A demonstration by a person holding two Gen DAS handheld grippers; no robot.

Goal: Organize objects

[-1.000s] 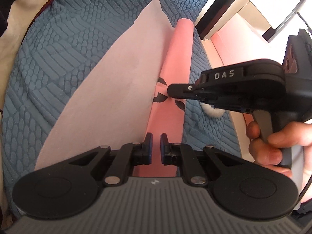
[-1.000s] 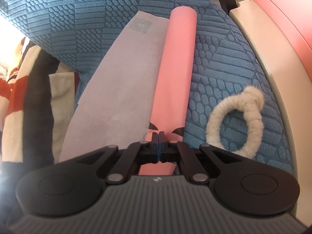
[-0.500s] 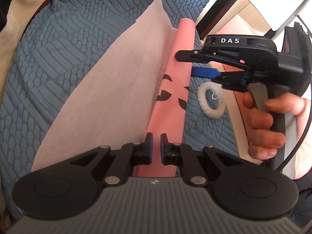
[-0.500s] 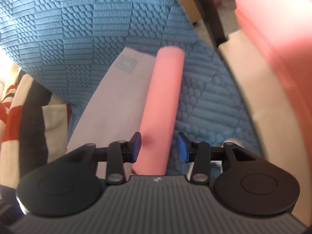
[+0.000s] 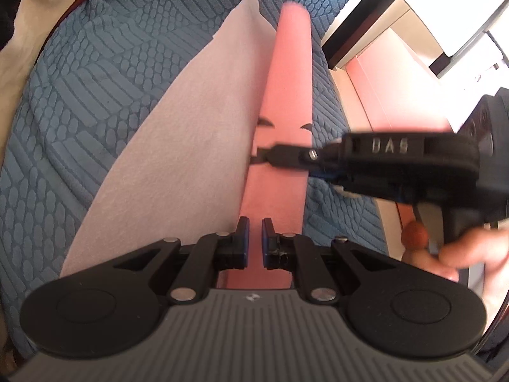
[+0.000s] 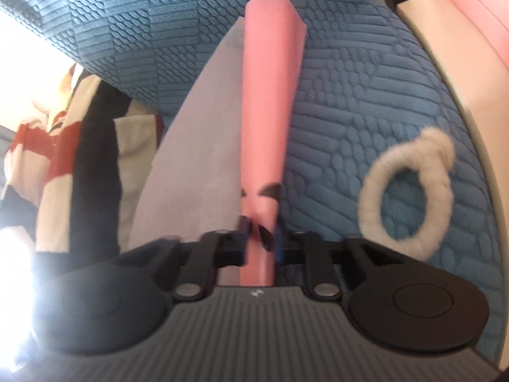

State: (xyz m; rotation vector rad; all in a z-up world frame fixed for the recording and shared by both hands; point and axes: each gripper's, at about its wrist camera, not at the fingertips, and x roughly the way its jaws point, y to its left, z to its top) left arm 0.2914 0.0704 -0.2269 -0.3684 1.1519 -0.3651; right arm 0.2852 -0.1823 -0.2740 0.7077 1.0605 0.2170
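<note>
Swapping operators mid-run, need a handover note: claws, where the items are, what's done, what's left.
Right claw: shut on the pink rolled sheet, gripping it near the black printed marks, roll pinched and creased there.
Left claw: slightly open over the near end of the same roll, holding nothing.
Items: roll lies along the blue textured cushion, with a loose white sheet beside it on the left. A fuzzy white hair tie lies on the cushion to the right of the roll, untouched.
Done: roll rolled up and gripped.
Left: probably secure the roll, perhaps with the hair tie, then deal with the white sheet.
</note>
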